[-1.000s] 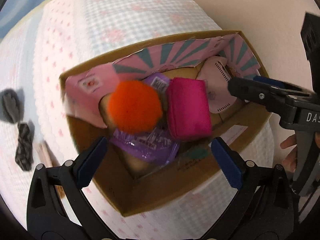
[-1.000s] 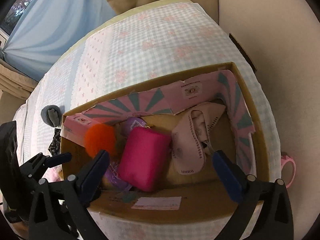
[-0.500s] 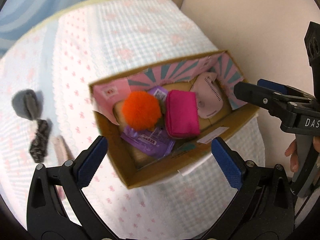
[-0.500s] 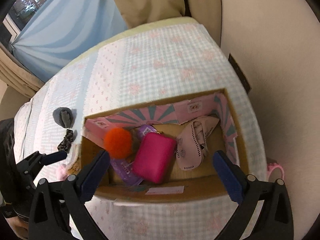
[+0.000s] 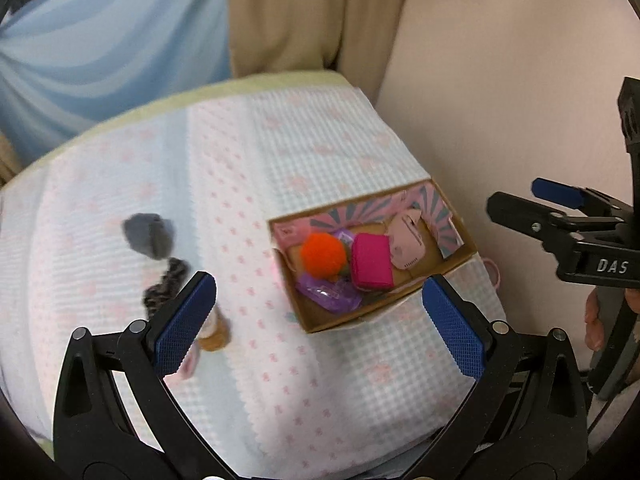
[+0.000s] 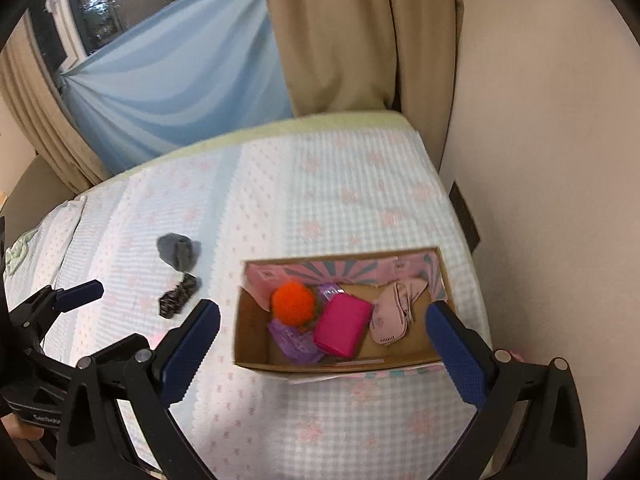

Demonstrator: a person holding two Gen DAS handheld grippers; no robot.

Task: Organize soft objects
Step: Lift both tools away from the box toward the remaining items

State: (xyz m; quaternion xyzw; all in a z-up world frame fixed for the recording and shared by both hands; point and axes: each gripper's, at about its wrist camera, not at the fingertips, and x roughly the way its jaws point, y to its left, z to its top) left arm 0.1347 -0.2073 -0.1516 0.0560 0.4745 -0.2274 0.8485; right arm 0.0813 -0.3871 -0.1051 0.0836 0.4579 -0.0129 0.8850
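From where I sat, the move ahead turned on the loose pieces at the left of the bed (image 6: 360,168). The grey bundle (image 6: 176,251) lay farthest left, well apart from the box and toward the bed's far-left side. Just beside it, on the near side, lay the dark patterned strip (image 6: 178,295), its long axis running on a diagonal from the grey bundle toward the bed's near edge. A tan and pink piece (image 5: 214,330) showed just behind the left gripper's left finger; I could not tell what it was. My left gripper (image 5: 316,332) hung above the bed with its jaws spread wide and nothing between them, and these pieces lay ahead of it and to its left, so I judged that hand much the nearer.

Farther right sat the cardboard box (image 6: 256,354), by the bed's right edge along the wall, holding the orange pom-pom (image 6: 293,303), the purple packet (image 6: 294,340), the magenta pouch (image 6: 342,330) and the pink mask (image 6: 394,314). My right gripper (image 6: 322,346) hung over the box's near wall, jaws likewise wide and empty.

Against the view a second earlier, both grippers had drawn up and back: the box had filled each view then and now sat small within it.
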